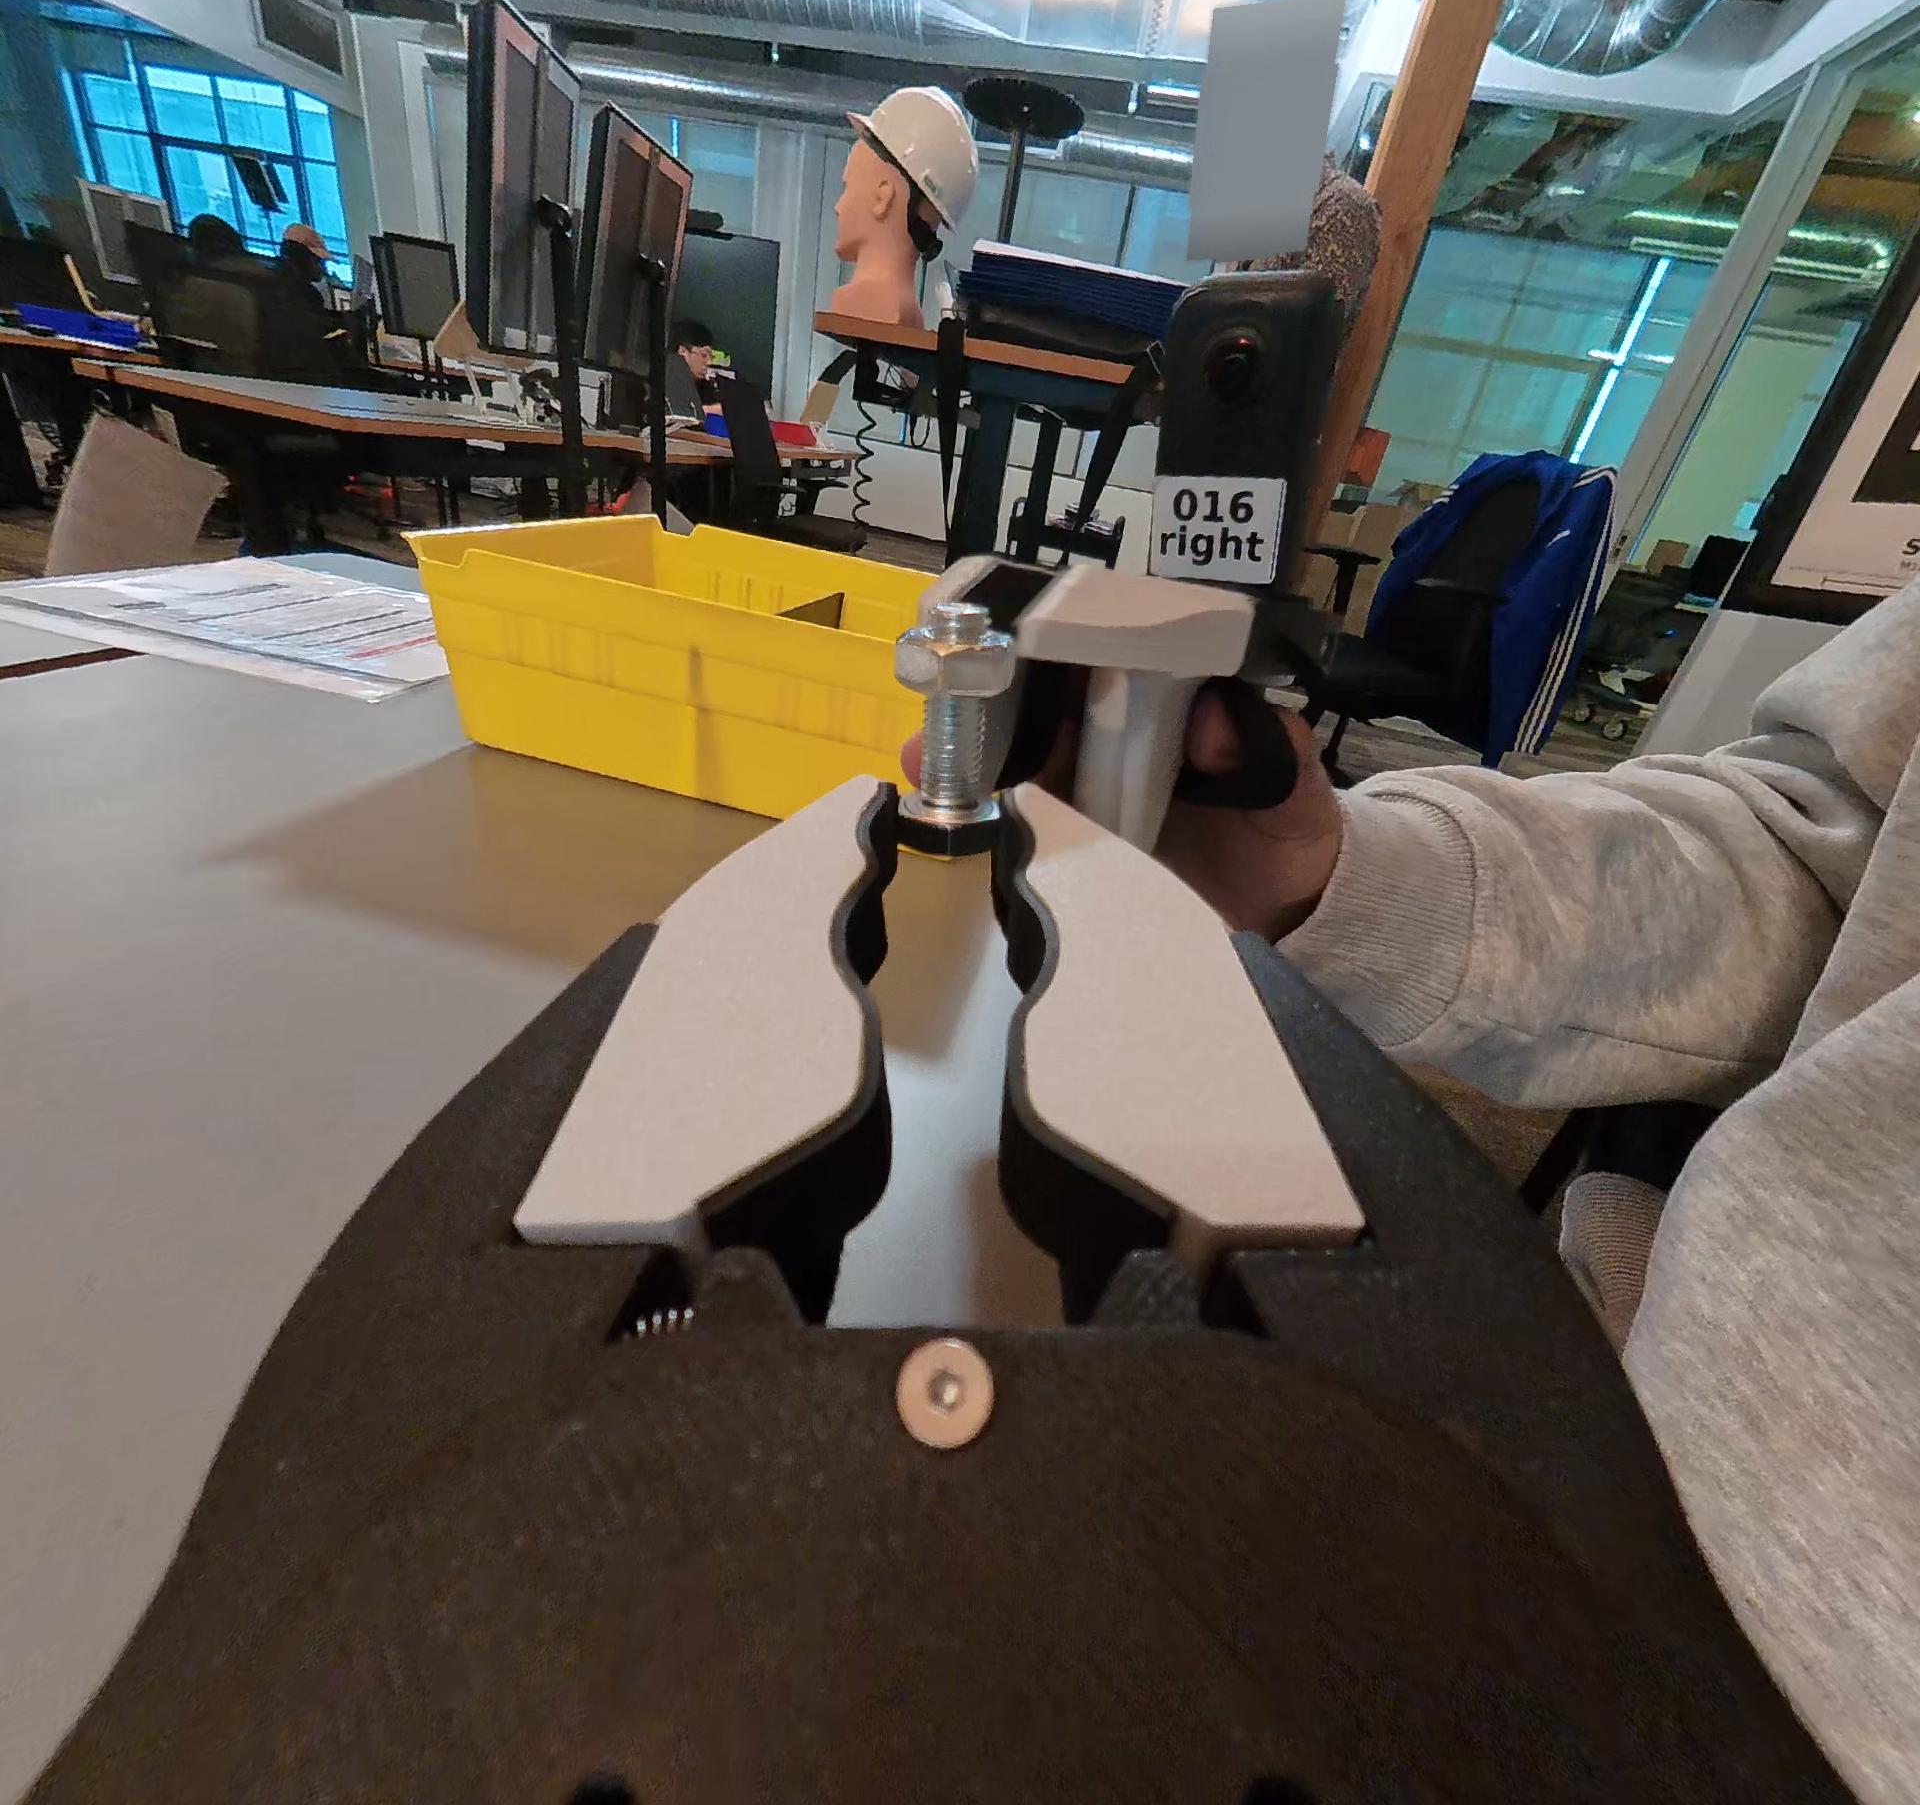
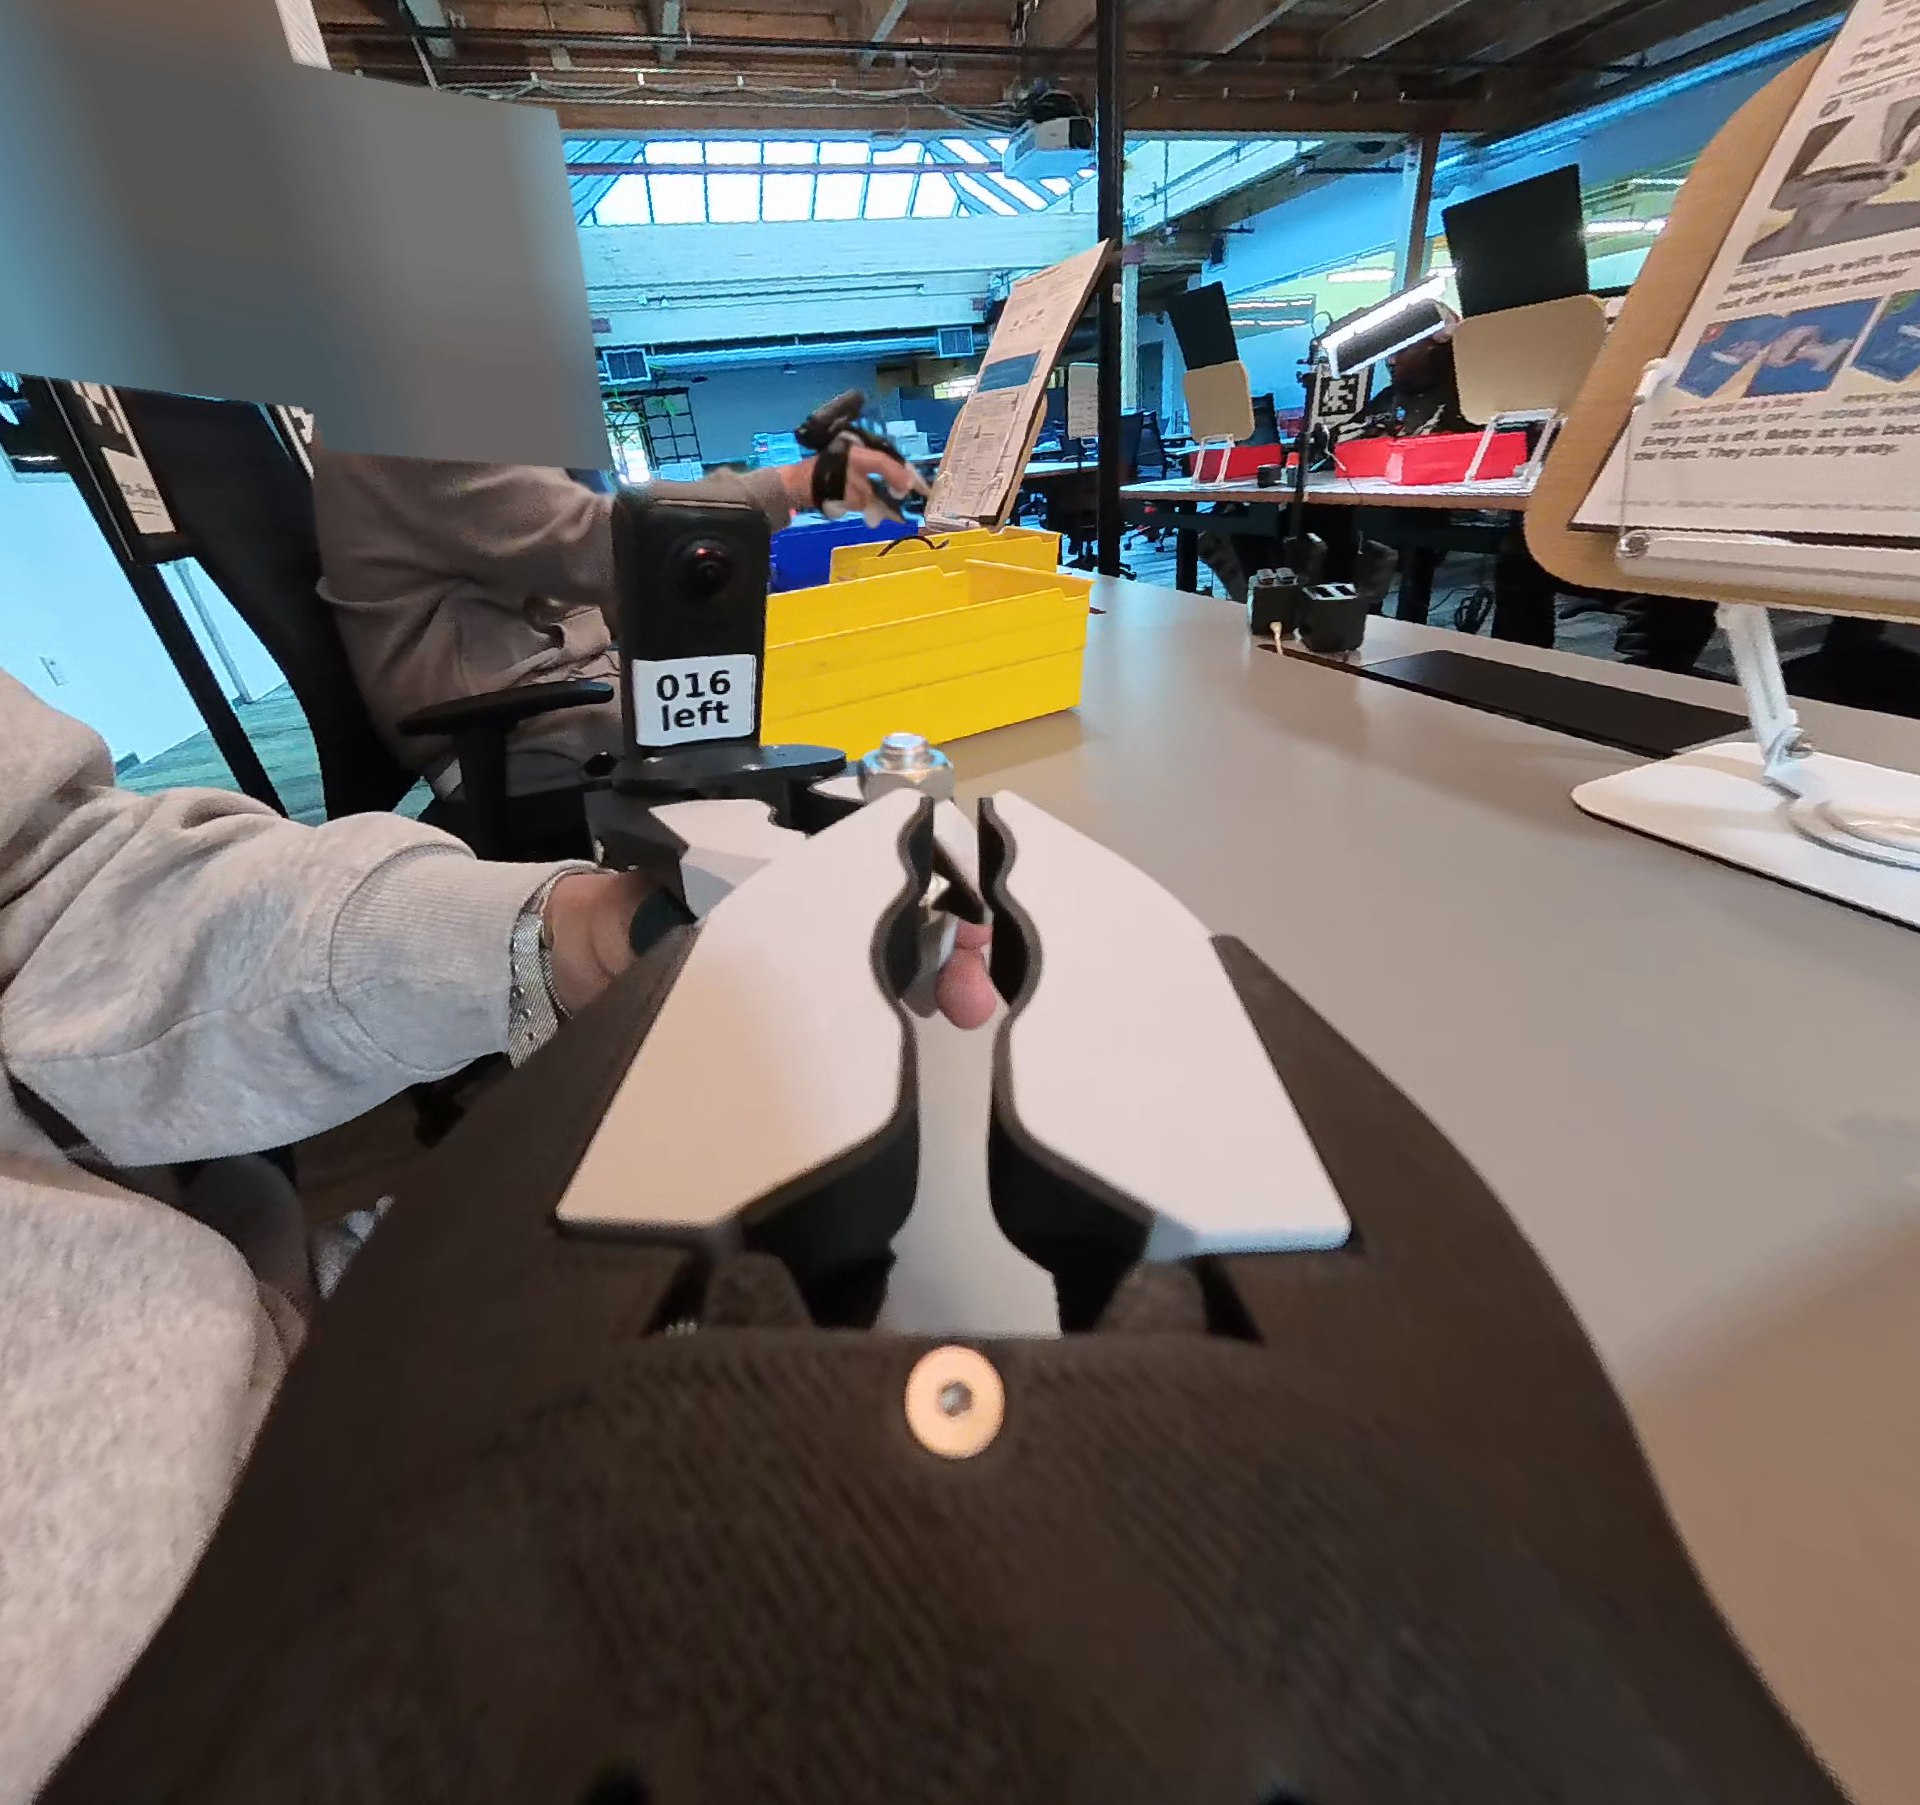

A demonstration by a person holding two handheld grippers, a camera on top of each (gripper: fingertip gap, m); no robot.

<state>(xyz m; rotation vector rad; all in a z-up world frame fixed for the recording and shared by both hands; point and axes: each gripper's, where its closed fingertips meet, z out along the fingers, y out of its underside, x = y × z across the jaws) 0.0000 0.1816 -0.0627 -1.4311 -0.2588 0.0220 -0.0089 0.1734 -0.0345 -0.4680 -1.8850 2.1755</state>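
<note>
A silver bolt (image 1: 951, 737) stands upright, thread up, with a silver hex nut (image 1: 954, 659) near its top. My left gripper (image 1: 943, 805) is shut on the bolt's dark hex head, held just above the grey table (image 1: 208, 924). My right gripper (image 1: 987, 602) comes in from the right at the height of the nut. In the right wrist view my right gripper (image 2: 951, 810) has only a narrow gap between its jaws and nothing between them. The nut (image 2: 904, 768) sits just beyond its left fingertip. I cannot tell whether they touch.
A yellow bin (image 1: 623, 654) stands on the table behind the bolt; it also shows in the right wrist view (image 2: 914, 654). Printed sheets (image 1: 229, 612) lie at the far left. A document stand (image 2: 1766, 301) rises at the right. A seated person (image 2: 447, 560) is close on the left. Only a small space, under 4 cm, lies between the two pairs of fingers.
</note>
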